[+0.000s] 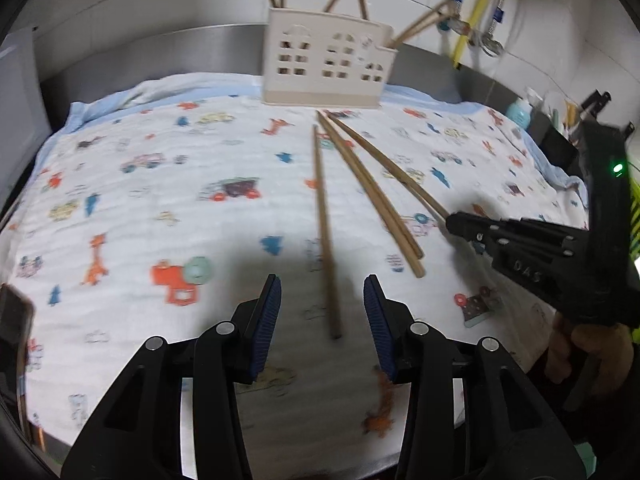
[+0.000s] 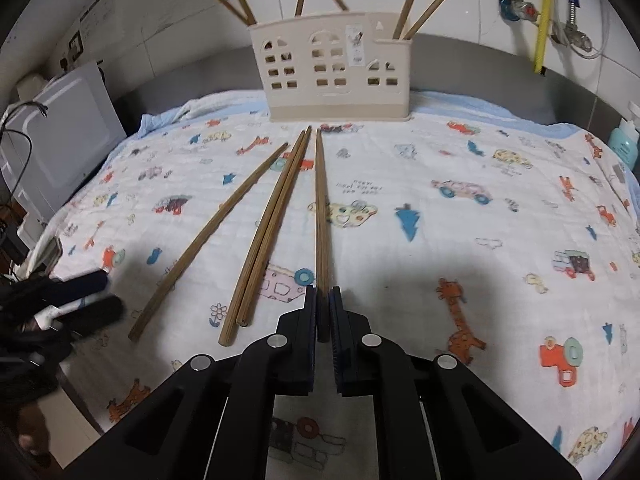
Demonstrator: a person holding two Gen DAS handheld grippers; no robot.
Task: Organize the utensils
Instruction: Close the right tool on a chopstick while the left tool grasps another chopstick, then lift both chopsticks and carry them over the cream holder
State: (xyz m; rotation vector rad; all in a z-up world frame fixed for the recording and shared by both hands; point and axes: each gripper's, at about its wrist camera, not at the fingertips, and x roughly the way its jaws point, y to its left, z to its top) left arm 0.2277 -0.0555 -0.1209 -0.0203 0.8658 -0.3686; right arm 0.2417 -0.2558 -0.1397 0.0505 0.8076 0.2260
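Observation:
Several wooden chopsticks lie on a cartoon-print cloth (image 2: 460, 240) in front of a cream house-shaped utensil holder (image 2: 332, 68), which holds several more chopsticks upright. My right gripper (image 2: 323, 294) is shut on the near end of the rightmost chopstick (image 2: 320, 200); it also shows in the left wrist view (image 1: 454, 222). A touching pair (image 2: 272, 224) and a single chopstick (image 2: 216, 232) lie to its left. My left gripper (image 1: 322, 286) is open, its jaws on either side of the single chopstick (image 1: 324, 224), above the cloth. The holder also shows in the left wrist view (image 1: 328, 64).
A white appliance (image 2: 60, 132) stands at the left of the counter. A teal bottle (image 2: 624, 140) stands at the right edge. Pipes and a yellow hose (image 2: 542, 12) run along the tiled back wall. A steel backsplash (image 1: 160, 52) borders the cloth.

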